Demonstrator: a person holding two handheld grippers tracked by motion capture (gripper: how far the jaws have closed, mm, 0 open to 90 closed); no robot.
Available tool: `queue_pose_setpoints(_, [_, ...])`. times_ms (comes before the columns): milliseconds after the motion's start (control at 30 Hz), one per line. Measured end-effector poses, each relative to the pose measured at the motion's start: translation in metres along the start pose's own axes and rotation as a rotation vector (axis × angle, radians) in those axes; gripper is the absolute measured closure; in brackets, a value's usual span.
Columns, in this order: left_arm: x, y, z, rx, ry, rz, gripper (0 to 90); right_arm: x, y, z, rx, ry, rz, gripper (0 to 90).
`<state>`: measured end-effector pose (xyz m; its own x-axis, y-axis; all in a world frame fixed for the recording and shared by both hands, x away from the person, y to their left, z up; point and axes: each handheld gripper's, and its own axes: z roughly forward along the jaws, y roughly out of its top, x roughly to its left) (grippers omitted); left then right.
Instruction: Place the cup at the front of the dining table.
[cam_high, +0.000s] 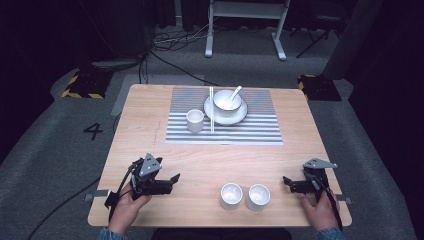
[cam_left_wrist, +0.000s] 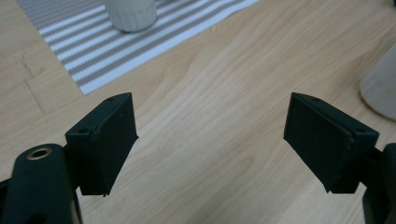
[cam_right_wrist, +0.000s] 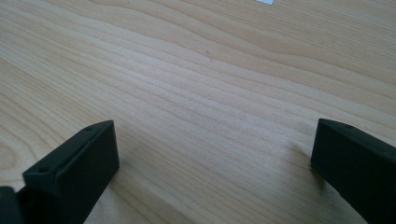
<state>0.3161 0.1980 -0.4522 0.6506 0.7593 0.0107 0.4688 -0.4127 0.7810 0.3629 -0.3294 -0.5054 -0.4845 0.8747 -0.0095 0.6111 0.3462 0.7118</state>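
While both grippers sit low at the near edge of the table (cam_high: 150, 120), I read the two white cups near them as the work items: left cup (cam_high: 231, 195) and right cup (cam_high: 258, 196) stand upright, just beside each other, close to the near edge between the two hands. Left gripper (cam_high: 172, 181) is well left of them, pointing roughly toward the left cup, jaws apart with only bare wood between them; in the left gripper view (cam_left_wrist: 210, 140) the gap is fairly wide, nothing held, and a pale cup edge (cam_left_wrist: 380, 88) shows at the far right. Right gripper (cam_high: 287, 183) is near the right cup on its other side, pointing at it, not touching; the right gripper view (cam_right_wrist: 210, 154) shows jaws wide over bare wood. Farther back, a striped placemat (cam_high: 260, 131) carries a ribbed cup (cam_high: 195, 120), chopsticks (cam_high: 211, 110), and a plate (cam_high: 241, 116) with a bowl (cam_high: 227, 100) and spoon (cam_high: 235, 92).
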Motion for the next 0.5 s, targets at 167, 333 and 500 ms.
queue_pose_setpoints(167, [0.001, -0.012, 0.002, 0.042, 0.017, 0.009, 17.3, 0.000, 0.000, 0.000, 0.000, 0.000, 0.000, 1.0])
queue_pose_setpoints(333, [0.001, -0.024, 0.004, 0.066, 0.000, -0.003, 17.4, 0.000, 0.000, 0.000, 0.000, 0.000, 0.000, 1.0])
queue_pose_setpoints(500, [-0.003, -0.037, 0.008, 0.076, 0.000, -0.014, 18.0, 0.000, 0.000, 0.000, 0.000, 0.000, 0.000, 1.0])
